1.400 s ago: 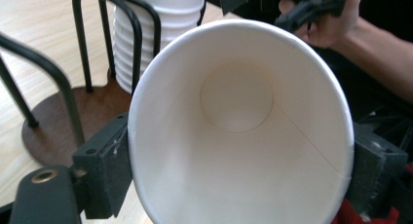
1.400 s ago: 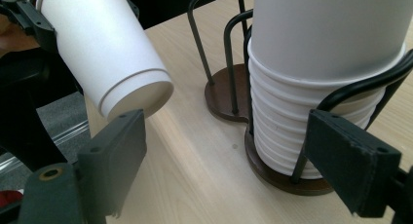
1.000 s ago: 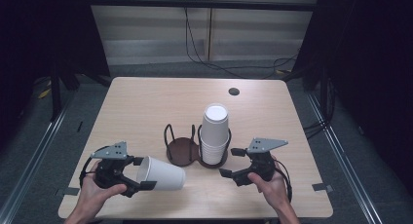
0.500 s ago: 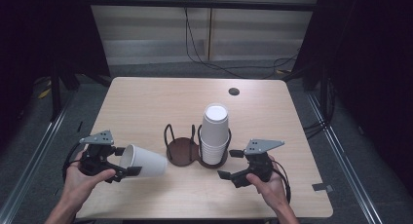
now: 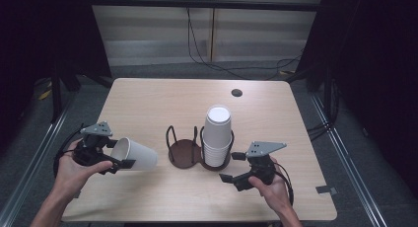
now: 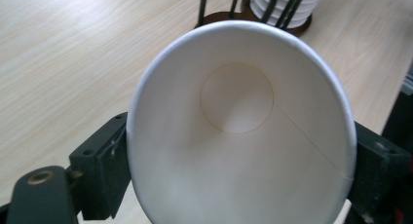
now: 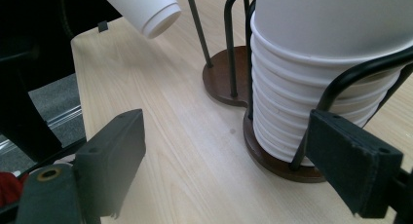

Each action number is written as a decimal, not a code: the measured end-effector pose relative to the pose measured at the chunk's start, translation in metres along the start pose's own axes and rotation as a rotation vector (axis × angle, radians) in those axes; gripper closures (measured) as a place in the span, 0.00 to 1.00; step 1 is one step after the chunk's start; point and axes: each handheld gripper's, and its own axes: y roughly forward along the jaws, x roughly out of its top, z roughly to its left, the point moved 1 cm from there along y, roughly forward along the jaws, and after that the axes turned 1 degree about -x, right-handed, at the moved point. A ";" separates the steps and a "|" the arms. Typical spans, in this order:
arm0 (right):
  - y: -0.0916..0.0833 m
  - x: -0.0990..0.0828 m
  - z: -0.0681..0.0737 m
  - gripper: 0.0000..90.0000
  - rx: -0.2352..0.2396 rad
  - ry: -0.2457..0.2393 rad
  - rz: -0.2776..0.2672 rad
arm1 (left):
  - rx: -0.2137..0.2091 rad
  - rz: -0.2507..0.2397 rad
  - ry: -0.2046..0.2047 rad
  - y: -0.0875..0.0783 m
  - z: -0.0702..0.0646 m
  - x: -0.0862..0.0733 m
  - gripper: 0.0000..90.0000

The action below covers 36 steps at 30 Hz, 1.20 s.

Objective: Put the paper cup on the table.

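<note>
Left gripper (image 5: 120,163) held one paper cup (image 5: 135,154) on its side, jaws pinched across the cup near the rim, mouth facing back toward the hand, base pointing toward 3 o'clock at the holder. In the left gripper view the rim (image 6: 238,126) was squeezed slightly oval between the two black pads (image 6: 104,170).

Change over the last second: the cup and left gripper had drawn away from the wire cup holder (image 5: 185,153), out toward 9 o'clock and a little up off the table (image 5: 162,98). A second ago the cup's base lay just beside the holder's empty ring; now it sat well apart from it. The jaws had just been opening a touch, cup between them and gripped.

Right gripper (image 5: 235,167) had not moved: at 4 o'clock of the stack of cups (image 5: 217,135), jaws spread wide, nothing between them. Right gripper view showed the stack (image 7: 321,78) inverted in the right-hand ring, the left-hand ring (image 7: 221,83) empty.

Reading: the single cup appeared freshly separated and carried clear, probably to be reoriented before going into the empty ring. The easing grip bears watching; the cup wall is thin and could slip or roll if loosened further. Right gripper looked ready to steady the stack or holder.
</note>
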 end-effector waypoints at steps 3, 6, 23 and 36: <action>0.000 0.000 0.000 0.16 0.002 0.003 -0.003 | 0.037 0.021 0.008 0.002 0.005 0.007 0.15; 0.000 0.000 0.000 0.16 0.003 0.003 -0.004 | 0.043 0.040 0.020 0.003 0.006 0.011 0.15; 0.003 -0.003 0.000 0.16 0.004 -0.002 0.007 | 0.128 0.194 0.052 0.029 0.019 0.061 0.15; 0.002 -0.003 0.000 0.16 -0.010 -0.014 0.006 | 0.153 0.319 0.068 0.051 0.028 0.077 0.14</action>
